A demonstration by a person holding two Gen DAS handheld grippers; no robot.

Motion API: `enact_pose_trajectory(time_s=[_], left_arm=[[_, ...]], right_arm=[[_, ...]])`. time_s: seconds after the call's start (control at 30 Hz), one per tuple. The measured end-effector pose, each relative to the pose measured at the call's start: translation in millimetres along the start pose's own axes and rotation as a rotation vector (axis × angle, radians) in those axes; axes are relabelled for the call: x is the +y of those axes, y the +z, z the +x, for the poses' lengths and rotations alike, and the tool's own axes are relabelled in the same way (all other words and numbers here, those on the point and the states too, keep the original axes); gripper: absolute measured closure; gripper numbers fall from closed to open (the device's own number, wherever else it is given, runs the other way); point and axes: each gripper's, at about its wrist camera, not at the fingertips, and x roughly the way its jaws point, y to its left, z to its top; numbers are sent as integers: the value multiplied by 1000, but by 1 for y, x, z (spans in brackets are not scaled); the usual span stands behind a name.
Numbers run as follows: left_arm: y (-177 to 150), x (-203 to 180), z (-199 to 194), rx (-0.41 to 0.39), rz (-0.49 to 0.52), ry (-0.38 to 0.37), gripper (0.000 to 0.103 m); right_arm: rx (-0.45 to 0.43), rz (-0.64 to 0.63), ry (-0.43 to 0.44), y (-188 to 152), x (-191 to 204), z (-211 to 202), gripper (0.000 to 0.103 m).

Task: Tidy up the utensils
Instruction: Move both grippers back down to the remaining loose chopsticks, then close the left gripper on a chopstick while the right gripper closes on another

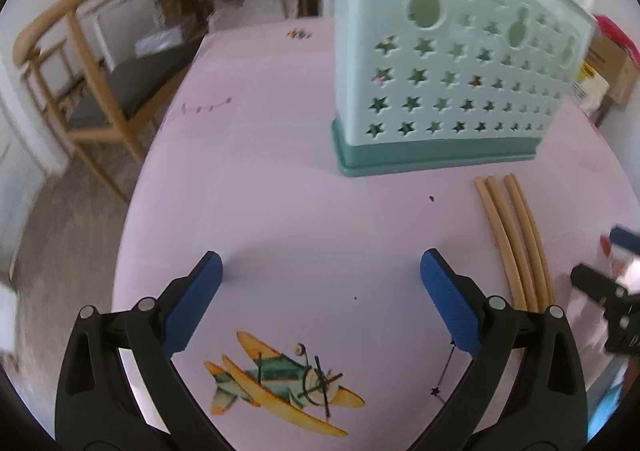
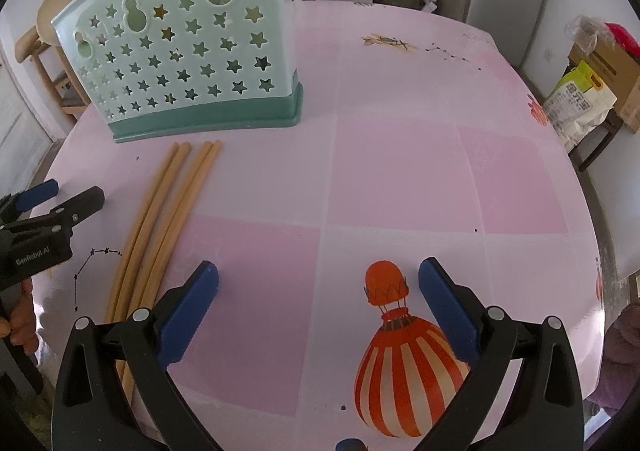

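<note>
Seemingly nothing is sorted yet: 4 chopsticks [image 2: 160,227] lie on the table [image 2: 400,179] toward its left edge, just in front of the holder [image 2: 188,51], while left gripper [image 1: 320,299] and right gripper [image 2: 318,307] hover with jaws apart, empty

Tan chopsticks [image 2: 160,227] flat on table, mint star-cut holder [image 2: 188,51] upright — just beyond

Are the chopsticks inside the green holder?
No, the chopsticks lie flat on the table in front of the holder.
</note>
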Motion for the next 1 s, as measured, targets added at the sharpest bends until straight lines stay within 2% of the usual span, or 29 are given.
enact_pose_trajectory(time_s=[0.1,0.17,0.3,0.33,0.37,0.43,0.47,0.5,0.53,0.63,0.7,0.8,1.0], left_arm=[[-4,2,-5,-34,3,-12,10],[-3,5,-13,-57,-14,-65,20],[2,-10,-34,-70,50,-212,42],[4,-15,-40,-69,51,-275,46],[3,-18,-43,-64,47,-300,50],[3,-27,-42,-30,38,-357,69],[3,-33,-40,-8,44,-368,76],[2,-39,-37,13,58,-378,87],[0,-44,-35,25,71,-383,91],[-5,-57,-35,37,117,-385,92],[-7,-64,-34,51,122,-404,92],[-7,-69,-27,68,147,-395,92],[-5,-77,-21,74,179,-381,92]], right_arm=[[-7,-1,2,-1,1,0,6],[-14,-2,2,-2,1,-1,6],[-37,-3,11,-6,-1,-3,6],[-42,-2,14,-7,-2,-4,6],[-43,-3,19,-7,-2,-5,6],[-44,7,40,-9,-3,-8,6],[-48,20,60,-10,-4,-10,7],[-52,26,74,-11,-3,-12,7],[-57,29,89,-13,-3,-15,9],[-70,40,112,-19,-1,-21,15],[-80,58,138,-23,0,-26,21],[-91,77,160,-27,1,-31,31],[-100,91,185,-33,4,-35,33]])
